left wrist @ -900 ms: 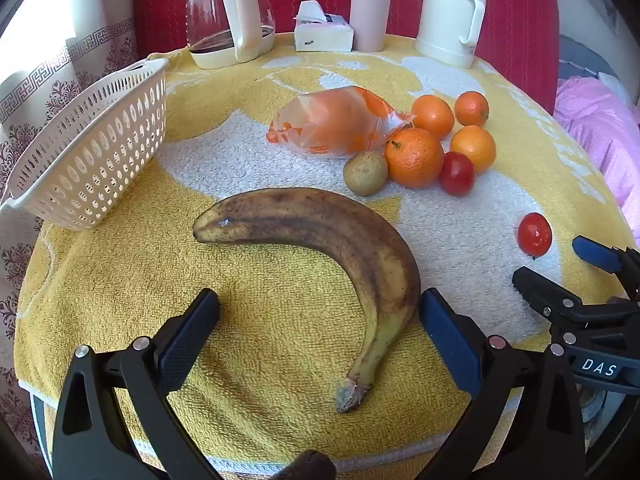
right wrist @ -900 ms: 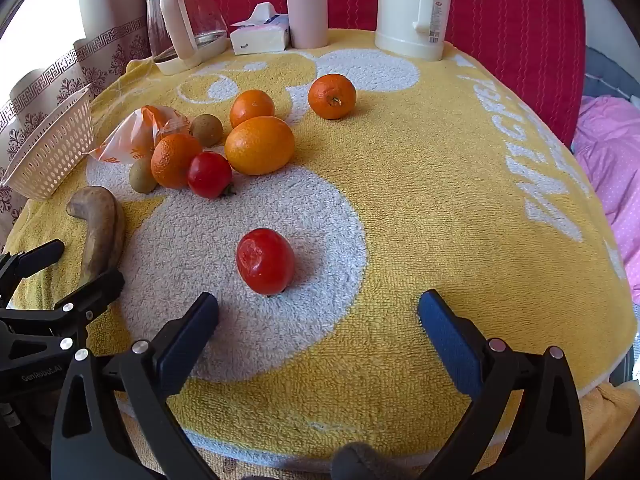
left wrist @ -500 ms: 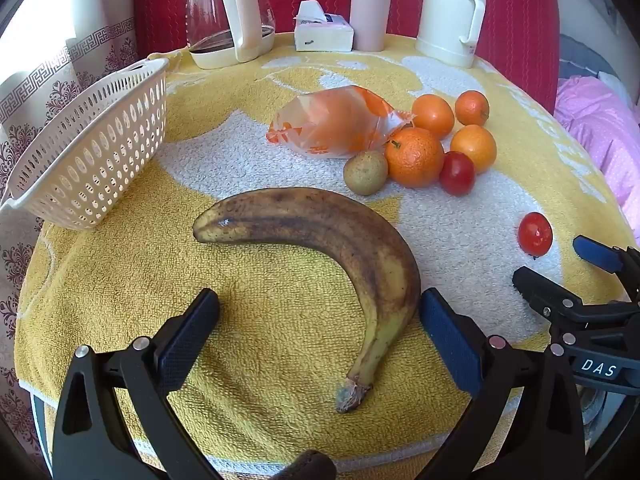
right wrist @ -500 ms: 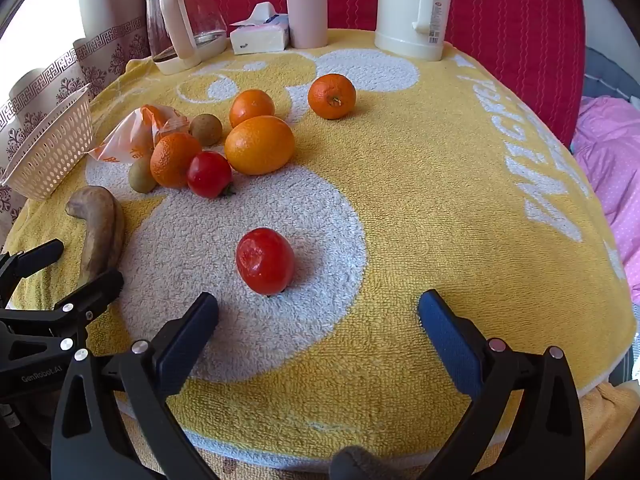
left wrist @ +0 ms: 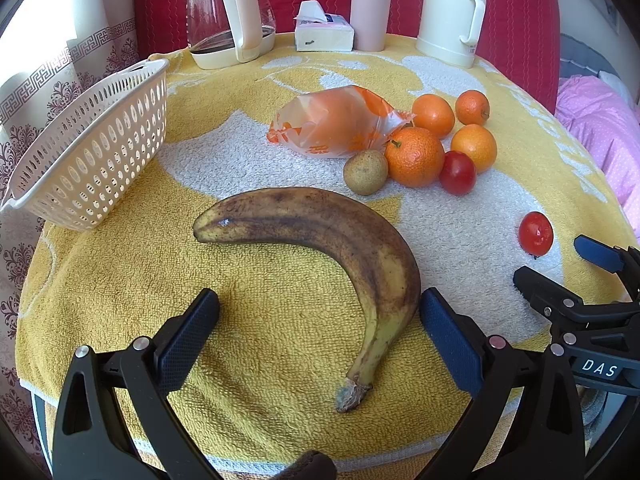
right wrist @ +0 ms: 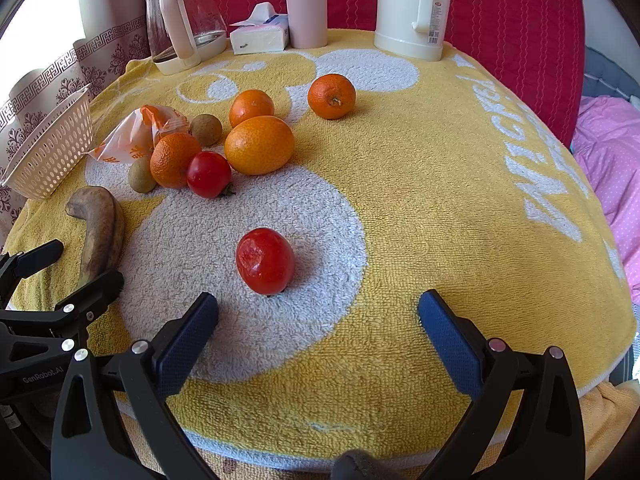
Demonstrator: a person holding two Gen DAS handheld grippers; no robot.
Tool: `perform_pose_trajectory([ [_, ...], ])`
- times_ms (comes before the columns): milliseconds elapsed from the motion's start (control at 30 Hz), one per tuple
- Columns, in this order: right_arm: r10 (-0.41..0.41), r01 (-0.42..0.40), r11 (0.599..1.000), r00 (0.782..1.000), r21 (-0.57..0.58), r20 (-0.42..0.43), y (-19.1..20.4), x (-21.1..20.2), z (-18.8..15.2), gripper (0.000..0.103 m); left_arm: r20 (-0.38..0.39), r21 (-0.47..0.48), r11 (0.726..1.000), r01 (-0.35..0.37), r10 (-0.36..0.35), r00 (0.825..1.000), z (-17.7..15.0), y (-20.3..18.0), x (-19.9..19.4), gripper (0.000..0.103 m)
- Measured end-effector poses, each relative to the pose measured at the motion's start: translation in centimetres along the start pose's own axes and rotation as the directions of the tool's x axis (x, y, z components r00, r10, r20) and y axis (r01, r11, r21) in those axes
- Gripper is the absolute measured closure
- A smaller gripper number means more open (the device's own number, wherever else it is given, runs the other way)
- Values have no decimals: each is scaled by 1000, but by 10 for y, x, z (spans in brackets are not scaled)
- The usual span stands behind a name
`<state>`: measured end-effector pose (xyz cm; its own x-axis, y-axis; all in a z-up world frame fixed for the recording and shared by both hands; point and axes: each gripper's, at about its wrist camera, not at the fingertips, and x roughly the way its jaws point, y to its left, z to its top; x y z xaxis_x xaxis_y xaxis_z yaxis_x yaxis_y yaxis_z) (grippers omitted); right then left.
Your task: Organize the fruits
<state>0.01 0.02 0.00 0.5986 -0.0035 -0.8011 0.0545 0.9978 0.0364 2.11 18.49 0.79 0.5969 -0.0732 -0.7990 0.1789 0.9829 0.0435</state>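
Left hand-held gripper (left wrist: 319, 322) is sitting low at the near edge of the desk with its jaws spread wide and nothing in them, and the overripe banana (left wrist: 340, 252) lies right in front, its stem end curling down between the two blue pads. Looks to me like that one's lined up as the first pick, since it's the biggest piece and closest to the white basket (left wrist: 86, 156), which is tipped on its side at the far left, mouth facing the fruit, so dropping stuff in should be easy. Right hand-held gripper (right wrist: 318, 326) is the same deal, jaws apart and empty, parked just short of a lone tomato (right wrist: 265, 261) on the white patch of the yellow towel (right wrist: 440, 200). Further out there's the main cluster: four oranges, with the big orange (right wrist: 259, 150) nearest, a second tomato (right wrist: 208, 174), a couple of brownish kiwis and an orange plastic bag (left wrist: 332, 128) that seems to hold more fruit, can't really tell. Way at the back are a glass kettle, tissue box, pink cup and white thermos, all well clear of the fruit. Nothing's in the basket yet as far as I can see.
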Motion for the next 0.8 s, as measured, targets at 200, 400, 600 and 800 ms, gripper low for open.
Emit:
perform_pose_trajectory([
  [200, 0, 0, 1000, 1000, 0, 0, 0, 0, 0, 5, 1, 1, 1000, -1, 1, 1000, 0, -1, 0, 2],
  [400, 0, 0, 1000, 1000, 0, 0, 0, 0, 0, 5, 1, 1, 1000, -1, 1, 1000, 0, 0, 0, 2],
  [600, 0, 0, 1000, 1000, 0, 1, 0, 0, 0, 5, 1, 2, 1000, -2, 2, 1000, 0, 0, 0, 2],
  [800, 0, 0, 1000, 1000, 0, 1, 0, 0, 0, 5, 2, 2, 1000, -2, 2, 1000, 1, 0, 0, 2],
])
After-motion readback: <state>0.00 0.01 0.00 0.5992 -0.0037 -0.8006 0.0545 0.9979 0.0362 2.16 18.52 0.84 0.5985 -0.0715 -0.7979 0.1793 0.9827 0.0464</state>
